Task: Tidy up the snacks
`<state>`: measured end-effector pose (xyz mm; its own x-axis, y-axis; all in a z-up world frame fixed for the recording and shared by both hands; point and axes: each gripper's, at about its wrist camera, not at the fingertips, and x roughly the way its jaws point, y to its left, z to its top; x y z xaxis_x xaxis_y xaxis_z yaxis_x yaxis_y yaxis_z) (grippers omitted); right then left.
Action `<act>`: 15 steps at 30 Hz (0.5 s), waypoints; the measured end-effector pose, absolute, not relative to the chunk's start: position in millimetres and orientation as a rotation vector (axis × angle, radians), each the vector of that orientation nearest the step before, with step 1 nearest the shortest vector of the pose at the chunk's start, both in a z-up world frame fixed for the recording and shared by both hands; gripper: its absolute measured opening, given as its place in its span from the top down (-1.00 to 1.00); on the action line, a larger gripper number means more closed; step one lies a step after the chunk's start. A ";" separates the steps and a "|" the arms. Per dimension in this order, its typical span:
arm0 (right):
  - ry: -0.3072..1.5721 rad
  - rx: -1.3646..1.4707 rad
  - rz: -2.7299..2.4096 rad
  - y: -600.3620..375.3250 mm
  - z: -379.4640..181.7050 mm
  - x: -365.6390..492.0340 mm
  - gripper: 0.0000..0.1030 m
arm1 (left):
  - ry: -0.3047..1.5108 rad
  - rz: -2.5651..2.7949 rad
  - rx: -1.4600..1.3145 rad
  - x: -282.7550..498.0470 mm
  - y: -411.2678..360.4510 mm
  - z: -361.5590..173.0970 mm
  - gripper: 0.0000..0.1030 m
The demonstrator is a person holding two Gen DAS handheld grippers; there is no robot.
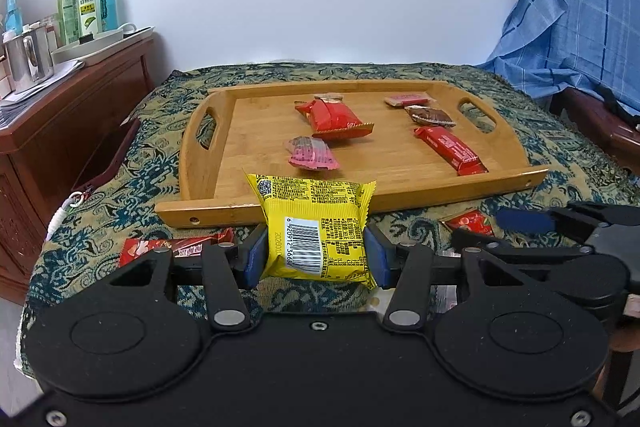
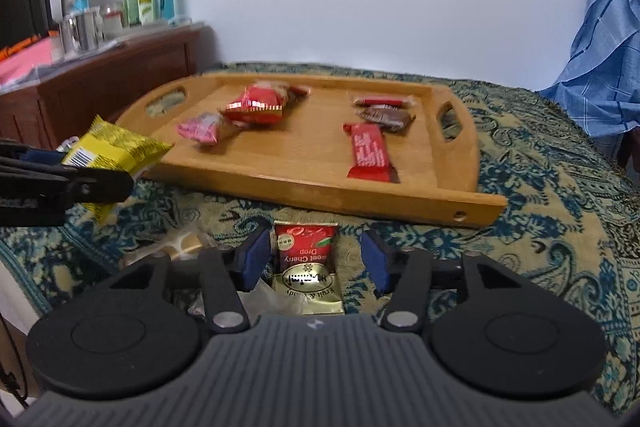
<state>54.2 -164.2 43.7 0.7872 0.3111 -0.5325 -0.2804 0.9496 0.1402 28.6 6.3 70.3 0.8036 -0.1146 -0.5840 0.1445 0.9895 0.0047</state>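
My left gripper (image 1: 316, 243) is shut on a yellow snack packet (image 1: 316, 219), held upright just short of the near rim of the wooden tray (image 1: 280, 207). In the tray lie a red packet (image 1: 332, 117), a pink one (image 1: 310, 155), a red bar (image 1: 450, 149) and a brown sweet (image 1: 430, 115). My right gripper (image 2: 313, 241) is open over the patterned cloth. A red and gold cherry drop sachet (image 2: 306, 267) lies between its blue pads, which stand apart from it. The yellow packet (image 2: 116, 147) shows at the left of the right wrist view.
A red wrapper (image 1: 176, 247) lies on the cloth to the left of my left gripper. A wooden cabinet (image 1: 80, 115) with spray bottles (image 1: 88, 7) and a metal cup (image 1: 28, 55) stands at the left. Blue checked fabric (image 1: 568, 7) hangs at the right.
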 end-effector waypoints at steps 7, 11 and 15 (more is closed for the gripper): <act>0.578 0.039 0.352 -157.6 37.1 38.4 0.38 | 0.626 -0.144 0.055 29.8 5.0 66.2 0.06; 0.578 0.040 0.383 -160.7 39.6 26.6 0.38 | 0.626 -0.147 0.047 30.7 3.4 66.0 0.06; 0.572 0.043 0.418 -162.7 45.2 12.8 0.39 | 0.623 -0.152 0.047 29.4 1.5 66.9 0.06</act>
<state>12.8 -162.7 45.2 0.7593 0.3955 -0.5168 -0.3719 0.9154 0.1541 29.4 1.5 66.9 0.8014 -0.1274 -0.5844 0.1555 0.9878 -0.0022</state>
